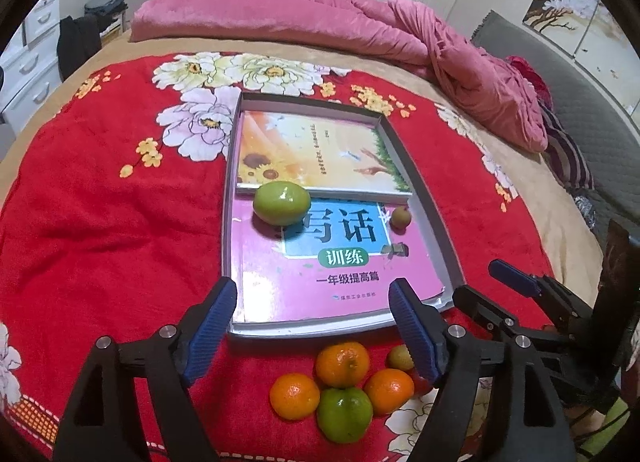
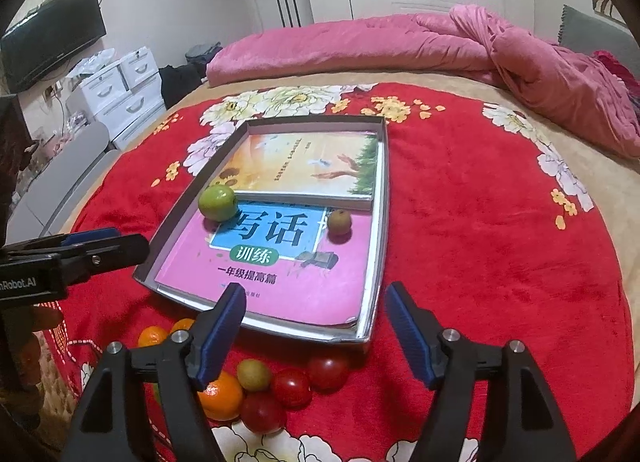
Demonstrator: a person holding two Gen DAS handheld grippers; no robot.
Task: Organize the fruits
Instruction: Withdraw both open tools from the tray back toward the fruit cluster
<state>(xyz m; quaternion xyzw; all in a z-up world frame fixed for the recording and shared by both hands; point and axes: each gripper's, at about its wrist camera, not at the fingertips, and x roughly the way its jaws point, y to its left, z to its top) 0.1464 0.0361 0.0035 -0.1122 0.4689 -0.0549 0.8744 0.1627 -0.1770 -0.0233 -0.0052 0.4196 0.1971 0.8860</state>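
A shallow grey box tray lies on the red floral blanket with two books inside. On the pink book sit a green apple and a small brownish-green fruit. In front of the tray lies a pile: three oranges, a green apple, a small brownish fruit and three red fruits. My left gripper is open and empty above the pile. My right gripper is open and empty above the tray's near edge.
A pink quilt is heaped along the far side of the bed. White drawers and a TV stand to the left. The right gripper shows in the left view; the left gripper shows in the right view.
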